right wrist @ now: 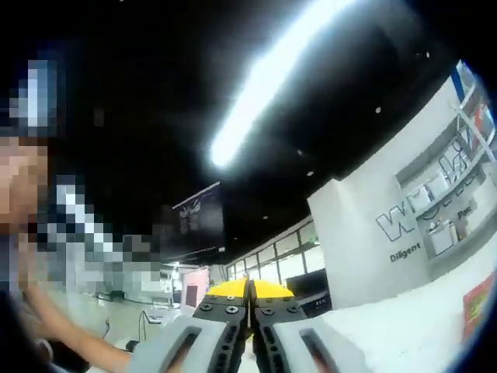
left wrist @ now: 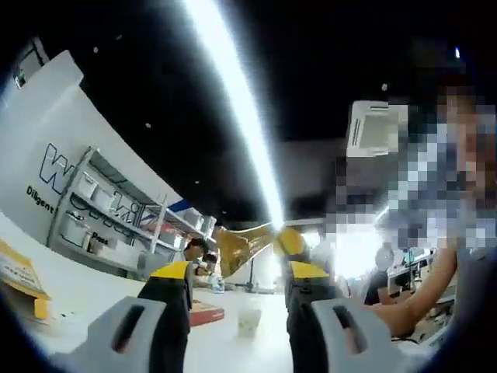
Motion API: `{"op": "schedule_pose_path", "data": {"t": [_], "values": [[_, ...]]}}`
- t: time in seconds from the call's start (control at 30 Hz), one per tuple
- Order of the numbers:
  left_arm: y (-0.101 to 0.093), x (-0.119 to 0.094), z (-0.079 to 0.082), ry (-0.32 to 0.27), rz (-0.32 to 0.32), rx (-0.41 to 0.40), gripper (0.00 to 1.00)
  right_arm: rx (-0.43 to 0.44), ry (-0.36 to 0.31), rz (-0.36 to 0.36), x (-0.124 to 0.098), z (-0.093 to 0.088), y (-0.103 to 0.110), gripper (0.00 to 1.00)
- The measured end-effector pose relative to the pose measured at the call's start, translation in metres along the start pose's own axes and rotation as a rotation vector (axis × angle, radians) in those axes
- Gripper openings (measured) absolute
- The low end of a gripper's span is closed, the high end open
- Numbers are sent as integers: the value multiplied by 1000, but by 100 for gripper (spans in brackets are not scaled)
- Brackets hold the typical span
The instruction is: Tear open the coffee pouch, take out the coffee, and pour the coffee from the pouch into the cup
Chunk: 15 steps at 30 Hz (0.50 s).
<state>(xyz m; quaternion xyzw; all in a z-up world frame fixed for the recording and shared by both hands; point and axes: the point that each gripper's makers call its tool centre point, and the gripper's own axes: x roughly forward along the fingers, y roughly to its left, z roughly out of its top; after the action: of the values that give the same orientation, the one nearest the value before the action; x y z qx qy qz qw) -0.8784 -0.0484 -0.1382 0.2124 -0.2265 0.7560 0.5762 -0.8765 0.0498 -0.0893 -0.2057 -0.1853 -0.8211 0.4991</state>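
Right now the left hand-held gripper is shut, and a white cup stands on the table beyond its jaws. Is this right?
Not quite. The left hand-held gripper is open: in the left gripper view its two jaws stand well apart. The rest holds: the white cup stands upright on the table beyond them.

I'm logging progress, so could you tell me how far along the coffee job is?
Done: nothing certain; whether the golden pouch is torn is unclear. In hand: the pouch is raised, apparently pinched by the right gripper, jaws shut; the left gripper is open. Left: pouring into the cup on the table.
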Motion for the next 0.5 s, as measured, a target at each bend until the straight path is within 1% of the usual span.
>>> {"op": "schedule_pose_path", "data": {"t": [0.03, 0.07, 0.1, 0.23, 0.27, 0.33, 0.37, 0.4, 0.5], "values": [[-4, -1, 2, -12, -18, 7, 47, 38, -10, 16, 1, -1, 3, 1], [-5, -3, 2, -9, -22, 17, 46, 61, -18, 26, 1, -3, 3, 1], [-9, -3, 2, -15, -37, 24, 45, 72, -21, 32, 1, -5, 2, 1], [-15, -3, 6, -41, -48, 20, 40, 104, -18, 55, 3, -11, 5, 1], [-17, -4, 8, -61, -53, 10, 37, 114, -20, 61, 3, -13, 7, 1], [-18, -5, 12, -86, -66, 44, 19, 135, -26, 70, 4, -16, 10, 1], [-18, -6, 12, -86, -67, 46, 13, 144, -26, 75, 4, -17, 11, 1], [-19, -6, 14, -94, -82, 40, 12, 149, -27, 78, 4, -18, 13, 1], [-14, -10, 17, -88, -86, 30, 11, 168, -22, 84, 3, -24, 12, 1]]}}
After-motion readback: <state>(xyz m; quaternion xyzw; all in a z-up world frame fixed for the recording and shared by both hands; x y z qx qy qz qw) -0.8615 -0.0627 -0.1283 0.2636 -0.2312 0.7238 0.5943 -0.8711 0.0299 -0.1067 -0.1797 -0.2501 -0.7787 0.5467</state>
